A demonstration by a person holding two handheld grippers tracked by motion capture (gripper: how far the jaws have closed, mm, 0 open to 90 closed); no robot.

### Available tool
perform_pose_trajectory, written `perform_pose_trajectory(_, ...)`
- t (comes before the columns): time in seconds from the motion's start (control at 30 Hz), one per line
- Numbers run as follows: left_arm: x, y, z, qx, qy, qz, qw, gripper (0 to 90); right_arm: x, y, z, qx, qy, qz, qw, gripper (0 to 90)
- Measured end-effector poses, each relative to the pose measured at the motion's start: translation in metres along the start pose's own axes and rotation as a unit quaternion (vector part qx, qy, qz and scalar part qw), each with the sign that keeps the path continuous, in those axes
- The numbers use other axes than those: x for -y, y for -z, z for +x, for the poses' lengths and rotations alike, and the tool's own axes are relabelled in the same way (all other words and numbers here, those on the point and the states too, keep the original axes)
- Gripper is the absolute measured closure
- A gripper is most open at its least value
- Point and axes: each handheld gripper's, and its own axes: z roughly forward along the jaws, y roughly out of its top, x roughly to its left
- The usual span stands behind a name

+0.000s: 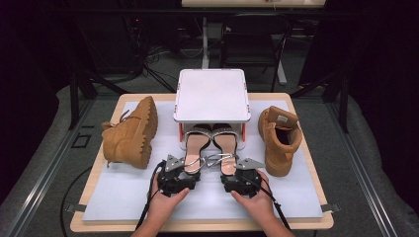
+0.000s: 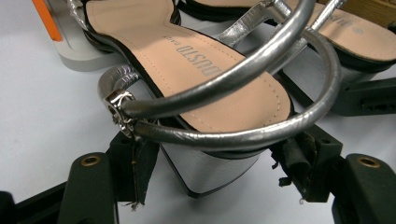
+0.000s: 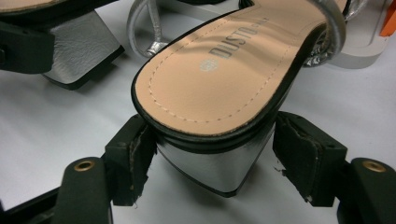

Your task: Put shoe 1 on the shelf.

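At the centre of the high view the two silver sandals lie side by side on the surface, their toes hidden under the white shoe rack (image 1: 211,96) and their heels toward the grippers. The left gripper (image 1: 179,174) has its jaws spread around the block heel of the left sandal (image 2: 205,70), pads close beside it, and the right gripper (image 1: 241,174) likewise brackets the right sandal (image 3: 219,70), a gap showing at the right pad. Both insoles read "DUSTO", the smaller print too blurred to read; tan boots (image 1: 131,133) flank the rack.
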Motion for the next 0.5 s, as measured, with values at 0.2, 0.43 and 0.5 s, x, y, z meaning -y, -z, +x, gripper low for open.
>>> perform_pose_trajectory(0.2,-0.003,-0.006,0.003,0.001,0.005,0.006,1.0,33.9,-0.005,-0.003,-0.006,-0.007,-0.006,0.001,1.0,30.3)
perform_pose_trajectory(0.43,-0.013,-0.012,0.008,-0.003,0.008,0.005,1.0,34.0,-0.017,-0.007,-0.01,-0.01,-0.017,-0.003,0.9998,30.3)
perform_pose_trajectory(0.5,-0.015,-0.014,0.011,0.0,0.009,0.004,1.0,34.0,-0.019,-0.008,-0.011,-0.008,-0.019,0.001,0.9998,30.3)
